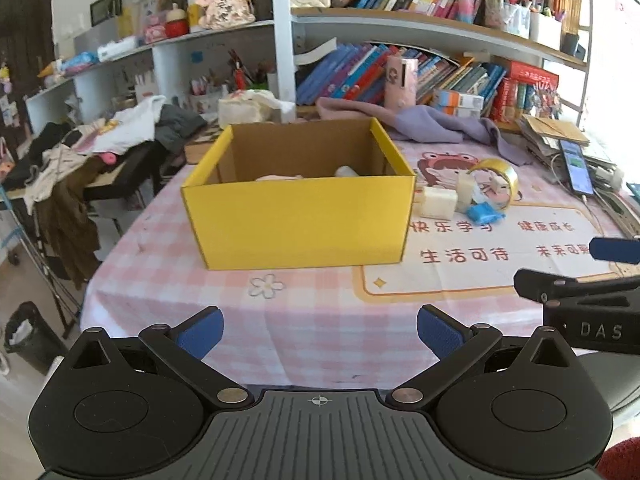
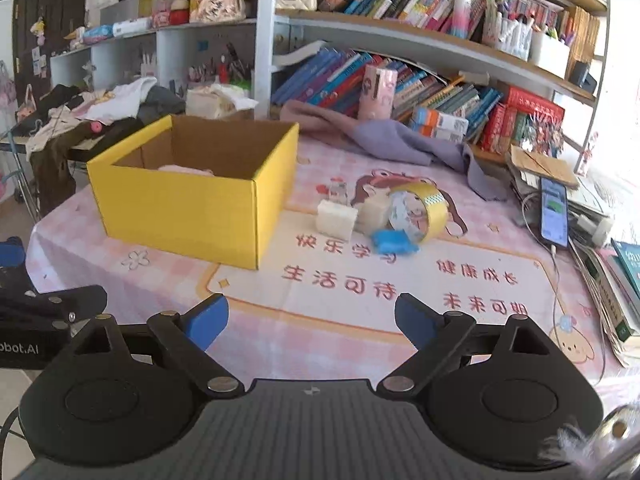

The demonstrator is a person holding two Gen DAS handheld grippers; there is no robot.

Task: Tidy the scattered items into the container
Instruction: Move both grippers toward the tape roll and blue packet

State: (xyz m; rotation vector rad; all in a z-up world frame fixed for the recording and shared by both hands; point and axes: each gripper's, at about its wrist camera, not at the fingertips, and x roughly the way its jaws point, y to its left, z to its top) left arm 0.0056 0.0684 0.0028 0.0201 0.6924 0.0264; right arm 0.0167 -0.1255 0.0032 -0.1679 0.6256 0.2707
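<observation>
Far left of the open yellow cardboard box (image 2: 192,204), clothes pile (image 1: 100,140) on a side desk, not part of the job. The box itself sits on the pink checked tablecloth (image 1: 312,320), w/ something pale pink and a white bit already inside; can't tell what. Just right of the box: a cream rectangular block (image 2: 336,220), a second cream block (image 2: 374,208) touching it, a small clear figure-like item (image 2: 338,192) behind them, a crumpled blue wrapper (image 2: 392,242) in front, and a yellow roll of tape (image 2: 424,212) on its edge, leaning among them. Further right of the box, a phone (image 2: 554,212) on its cable at the table edge. Left gripper (image 1: 320,332) is near the box front, jaws wide apart, nothing held. Right gripper (image 2: 312,320) faces the cluster, also spread wide, empty. Risks, imo: items are packed tight, so closing on one block prob. knocks the neighbour or sets the tape rolling; the wrapper is soft and could slip out; a low carry could clip the box wall and shove it.
</observation>
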